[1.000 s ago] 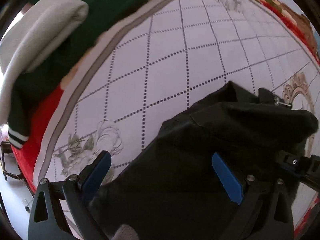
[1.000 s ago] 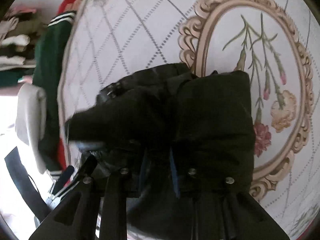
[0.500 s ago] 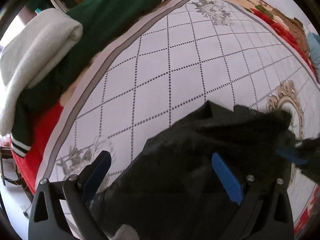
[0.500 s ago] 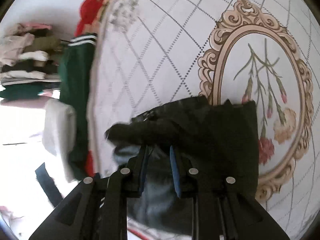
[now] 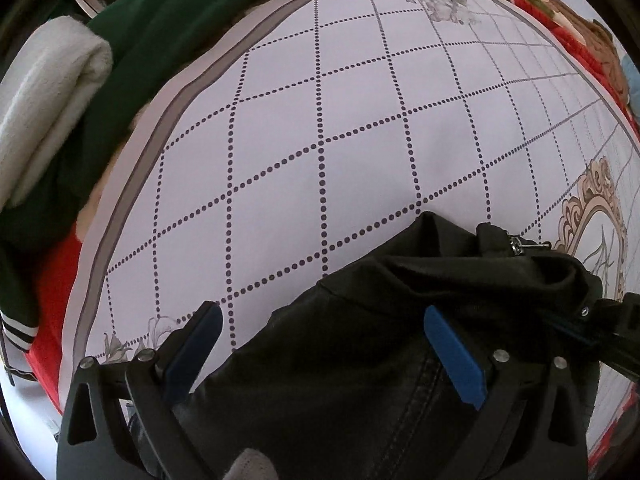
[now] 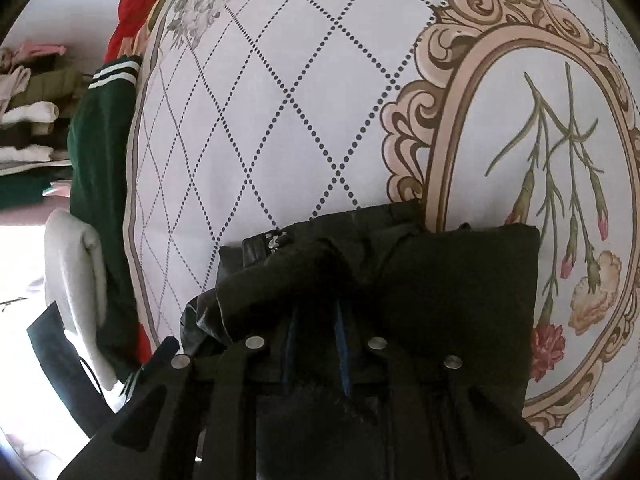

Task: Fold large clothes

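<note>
Right tongs (image 6: pixel 316 320) pinch the black jacket (image 6: pixel 452 292); left tongs (image 5: pixel 320 336) gape wide above it. Lay the fold toward twelve o'clock, edges square.

Black garment (image 5: pixel 360 360) matt cloth, possibly leather-like sheen; bedsheet (image 5: pixel 320 140) smooth printed fabric.

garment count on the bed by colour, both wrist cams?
Black: 1, the black garment, held in the right tongs
Green: 1, the green striped-cuff garment
White: 1, the white folded piece
Total: 3
Left tongs are open.
</note>
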`<state>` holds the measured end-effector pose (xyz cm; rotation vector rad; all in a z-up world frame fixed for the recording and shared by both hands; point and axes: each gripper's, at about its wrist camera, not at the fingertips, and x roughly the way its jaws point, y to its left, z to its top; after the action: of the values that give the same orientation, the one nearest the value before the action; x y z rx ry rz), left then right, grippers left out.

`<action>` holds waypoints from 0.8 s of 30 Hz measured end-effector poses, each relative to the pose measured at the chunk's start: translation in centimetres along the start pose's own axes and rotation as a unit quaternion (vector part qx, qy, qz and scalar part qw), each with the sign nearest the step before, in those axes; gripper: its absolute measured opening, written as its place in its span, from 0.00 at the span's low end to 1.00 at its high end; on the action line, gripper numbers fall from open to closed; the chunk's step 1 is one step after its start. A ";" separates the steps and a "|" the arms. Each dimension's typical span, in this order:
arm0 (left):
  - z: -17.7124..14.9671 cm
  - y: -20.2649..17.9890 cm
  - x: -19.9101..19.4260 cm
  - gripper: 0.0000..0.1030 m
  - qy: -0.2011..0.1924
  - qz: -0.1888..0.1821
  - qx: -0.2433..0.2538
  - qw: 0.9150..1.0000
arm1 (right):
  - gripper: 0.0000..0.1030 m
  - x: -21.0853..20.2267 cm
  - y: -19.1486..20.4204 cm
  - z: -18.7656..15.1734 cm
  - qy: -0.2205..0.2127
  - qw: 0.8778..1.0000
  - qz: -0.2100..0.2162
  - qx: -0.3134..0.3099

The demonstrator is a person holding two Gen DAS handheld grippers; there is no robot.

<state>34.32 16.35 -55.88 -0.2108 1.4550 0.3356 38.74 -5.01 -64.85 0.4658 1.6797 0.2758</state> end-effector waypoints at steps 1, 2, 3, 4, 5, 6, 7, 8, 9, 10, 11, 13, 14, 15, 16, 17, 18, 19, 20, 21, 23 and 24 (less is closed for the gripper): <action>0.0 -0.3 0.0 1.00 0.001 -0.001 0.000 1.000 | 0.16 0.0 0.0 0.1 0.003 1.000 0.002 0.003; 0.0 -0.2 -0.1 1.00 0.001 -0.003 -0.001 1.000 | 0.16 -0.1 -0.1 0.1 0.007 1.000 0.008 0.008; 0.0 -0.3 -0.3 1.00 0.002 -0.005 -0.002 1.000 | 0.17 -0.4 -0.2 0.0 0.010 1.000 0.015 0.010; 0.0 -0.2 -0.6 1.00 0.001 -0.009 -0.003 1.000 | 0.19 -0.8 -0.3 -0.1 0.014 1.000 0.023 0.011; -0.1 -0.1 -1.0 1.00 -0.001 -0.013 -0.005 1.000 | 0.20 -1.4 -0.5 -0.3 0.018 0.999 0.039 0.013; -0.5 0.3 -1.7 1.00 -0.002 -0.021 -0.010 1.000 | 0.22 -2.3 -0.8 -0.8 0.019 0.998 0.055 0.014; -1.0 0.6 -2.4 1.00 -0.004 -0.026 -0.016 1.000 | 0.27 -3.1 -1.1 -1.3 0.015 0.997 0.072 0.016; -1.7 1.1 -3.4 1.00 -0.007 -0.030 -0.026 0.999 | 0.31 -4.3 -1.7 -2.2 0.008 0.996 0.091 0.021; -2.2 1.5 -4.0 1.00 -0.009 -0.033 -0.032 0.999 | 0.47 -5.3 -2.3 -3.0 -0.001 0.995 0.100 0.024; -3.3 2.2 -5.0 1.00 -0.010 -0.040 -0.044 0.998 | 0.54 -6.2 -3.0 -3.9 -0.009 0.994 0.107 0.026; -4.2 2.8 -5.6 1.00 -0.009 -0.044 -0.056 0.997 | 0.56 -7.2 -4.1 -5.2 -0.016 0.994 0.106 0.030; -6.5 4.5 -6.9 1.00 -0.002 -0.051 -0.089 0.995 | 0.61 -8.2 -6.1 -7.3 -0.026 0.994 0.097 0.038; -7.5 5.3 -7.1 1.00 0.001 -0.053 -0.099 0.994 | 0.62 -8.4 -7.3 -8.3 -0.027 0.995 0.090 0.044; -8.9 6.4 -7.5 1.00 0.008 -0.058 -0.122 0.991 | 0.64 -8.3 -8.4 -9.1 -0.027 0.995 0.088 0.050; -9.6 7.2 -7.7 1.00 0.013 -0.062 -0.138 0.988 | 0.65 -7.9 -9.6 -9.9 -0.026 0.994 0.092 0.055; -10.6 7.7 -7.7 1.00 0.017 -0.065 -0.152 0.986 | 0.66 -7.5 -10.7 -10.4 -0.023 0.993 0.094 0.060; -11.4 8.4 -7.5 1.00 0.020 -0.067 -0.165 0.984 | 0.66 -6.8 -11.8 -10.9 -0.021 0.993 0.099 0.063; -12.0 9.0 -7.0 1.00 0.026 -0.072 -0.177 0.981 | 0.66 -6.0 -12.7 -11.1 -0.019 0.992 0.110 0.061; -12.8 9.6 -6.5 1.00 0.034 -0.082 -0.189 0.978 | 0.66 -5.0 -13.5 -11.1 -0.014 0.990 0.127 0.059; -13.2 10.2 -5.8 1.00 0.044 -0.095 -0.204 0.973 | 0.66 -4.2 -14.0 -11.0 -0.009 0.988 0.145 0.056; -13.5 11.0 -5.1 1.00 0.055 -0.125 -0.238 0.962 | 0.71 -2.4 -15.0 -10.4 0.002 0.980 0.190 0.054; -14.0 11.4 -4.5 1.00 0.058 -0.141 -0.257 0.954 | 0.73 -1.6 -15.2 -10.1 0.007 0.977 0.209 0.052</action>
<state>16.90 21.81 -52.21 -0.8624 1.4054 0.4701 26.77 -18.37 -68.38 0.8996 1.6048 0.4993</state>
